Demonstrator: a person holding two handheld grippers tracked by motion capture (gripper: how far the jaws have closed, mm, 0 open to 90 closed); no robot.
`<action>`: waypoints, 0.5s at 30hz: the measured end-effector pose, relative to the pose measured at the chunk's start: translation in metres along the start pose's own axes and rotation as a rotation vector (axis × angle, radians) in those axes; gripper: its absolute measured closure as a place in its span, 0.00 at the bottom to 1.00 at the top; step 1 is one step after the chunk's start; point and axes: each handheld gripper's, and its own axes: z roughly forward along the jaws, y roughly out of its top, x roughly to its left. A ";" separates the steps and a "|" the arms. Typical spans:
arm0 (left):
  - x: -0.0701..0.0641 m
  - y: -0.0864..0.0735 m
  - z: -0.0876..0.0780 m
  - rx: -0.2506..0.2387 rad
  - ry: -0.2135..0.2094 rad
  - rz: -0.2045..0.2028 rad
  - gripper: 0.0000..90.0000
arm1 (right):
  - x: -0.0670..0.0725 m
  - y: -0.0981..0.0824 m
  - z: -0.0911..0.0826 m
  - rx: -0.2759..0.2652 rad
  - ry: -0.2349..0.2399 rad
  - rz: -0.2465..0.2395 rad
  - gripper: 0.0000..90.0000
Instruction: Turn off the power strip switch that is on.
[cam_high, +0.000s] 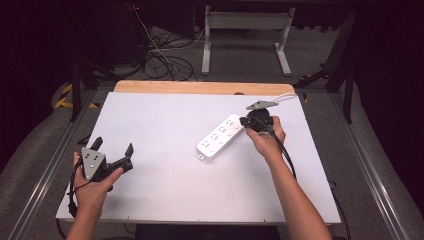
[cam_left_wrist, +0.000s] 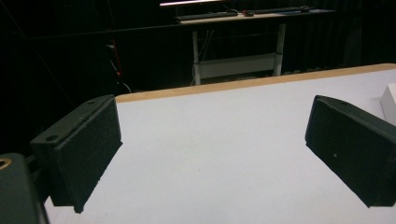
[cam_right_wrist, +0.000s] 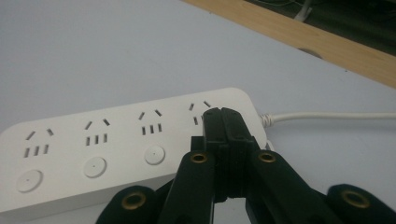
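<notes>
High view: a white power strip (cam_high: 220, 137) lies slantwise on the white table (cam_high: 165, 190), right of the middle, its cord (cam_right_wrist: 327, 115) running off toward the far wooden edge. The right gripper (cam_high: 255, 121) sits over the strip's far end, jaws pressed together with nothing between them. The left gripper (cam_high: 113, 150) is spread wide near the front left corner.

light: bright on white table (cam_high: 165, 190) | surroundings: dark | shadows: soft | focus: slightly blurry, low-res
</notes>
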 end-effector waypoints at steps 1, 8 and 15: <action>0.000 0.000 0.000 0.000 -0.001 0.001 0.05 | 0.001 0.000 0.004 0.006 0.003 -0.002 1.00; -0.002 0.000 0.001 0.001 -0.019 0.003 0.05 | 0.003 -0.006 0.019 0.048 -0.010 -0.092 1.00; -0.004 0.000 0.003 0.007 -0.034 0.011 0.05 | 0.000 -0.002 0.034 0.048 0.011 -0.097 1.00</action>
